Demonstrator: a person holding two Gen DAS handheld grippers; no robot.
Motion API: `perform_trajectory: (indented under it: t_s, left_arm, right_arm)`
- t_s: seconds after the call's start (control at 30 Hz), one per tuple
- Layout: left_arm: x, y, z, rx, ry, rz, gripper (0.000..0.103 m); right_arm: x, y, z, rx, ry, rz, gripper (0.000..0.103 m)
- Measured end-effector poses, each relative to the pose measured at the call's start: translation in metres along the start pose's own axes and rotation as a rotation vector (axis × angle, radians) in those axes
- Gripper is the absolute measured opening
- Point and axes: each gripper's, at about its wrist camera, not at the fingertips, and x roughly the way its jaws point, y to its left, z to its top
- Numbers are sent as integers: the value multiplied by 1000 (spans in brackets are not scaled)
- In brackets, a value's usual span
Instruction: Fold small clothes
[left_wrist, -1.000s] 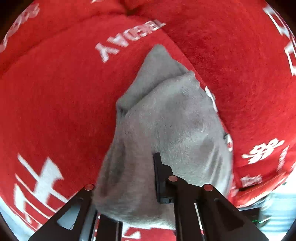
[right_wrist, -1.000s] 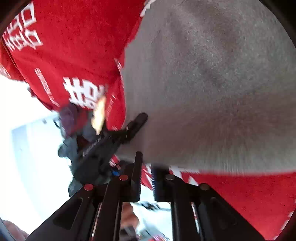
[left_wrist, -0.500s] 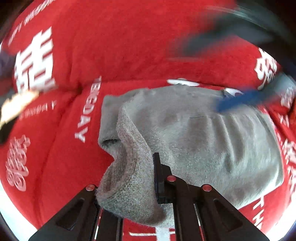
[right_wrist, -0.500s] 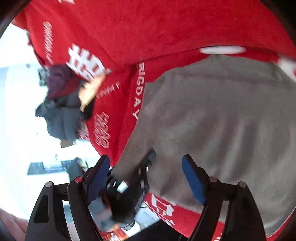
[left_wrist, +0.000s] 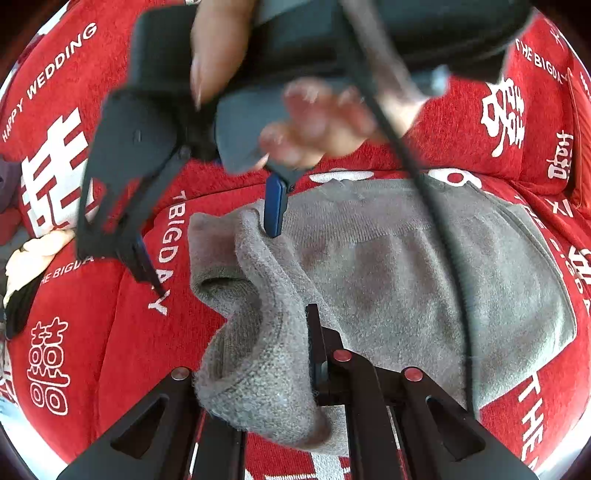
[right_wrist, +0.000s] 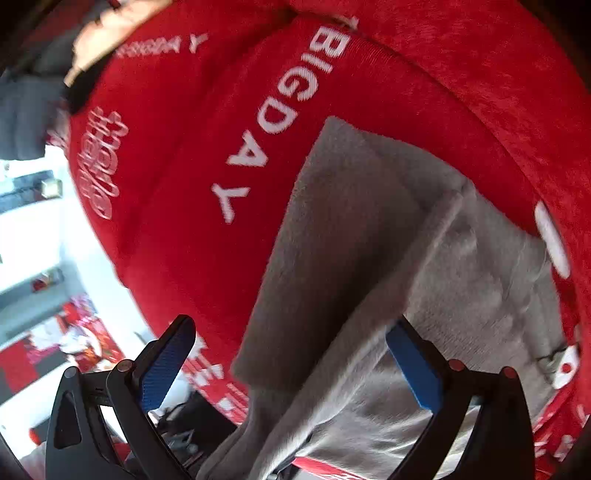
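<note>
Left wrist: red printed cover (left_wrist: 110, 332) under grey garment (left_wrist: 406, 277), left jaws pinching its edge; right jaws spread.

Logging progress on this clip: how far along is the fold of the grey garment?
Early. The grey knit garment lies mostly spread on the red cover, only its near edge bunched up. In hand: the left gripper pinches that edge; the right gripper hangs open over the far edge. No neat fold shows yet.
</note>
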Motion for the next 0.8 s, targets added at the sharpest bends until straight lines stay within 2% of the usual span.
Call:
perform_trajectory:
  t_s: [0.07,0.13,0.17,0.2,0.37,0.6,0.8]
  left_arm:
    - [-1,-1,1,2,0,1,10]
    - [-3,-1,3,-3,3,-2,10]
    - [-5,-1,5,-6,-1,-9,10]
    - [-8,-2,7,-2,-8,-11,10]
    - [-32,-26,24,57,-61,-52,10]
    - [-72,-84,51,189,-155,-133,10]
    - [-92,-160,67,337,-219,-243,10]
  right_arm:
    - [9,4,6,-14,23,-63,101]
    - [11,-1,3,-11,-3,-106,68]
    - [8,-6,0,2,-28,-121,26]
    - [4,-12,-3,21,-62,-107,18]
    - [-35,-56,-50,118,-263,154,16]
    - [-89,-124,-155,225,-569,486,16]
    - [-117,-193,-259,326,-807,621,16]
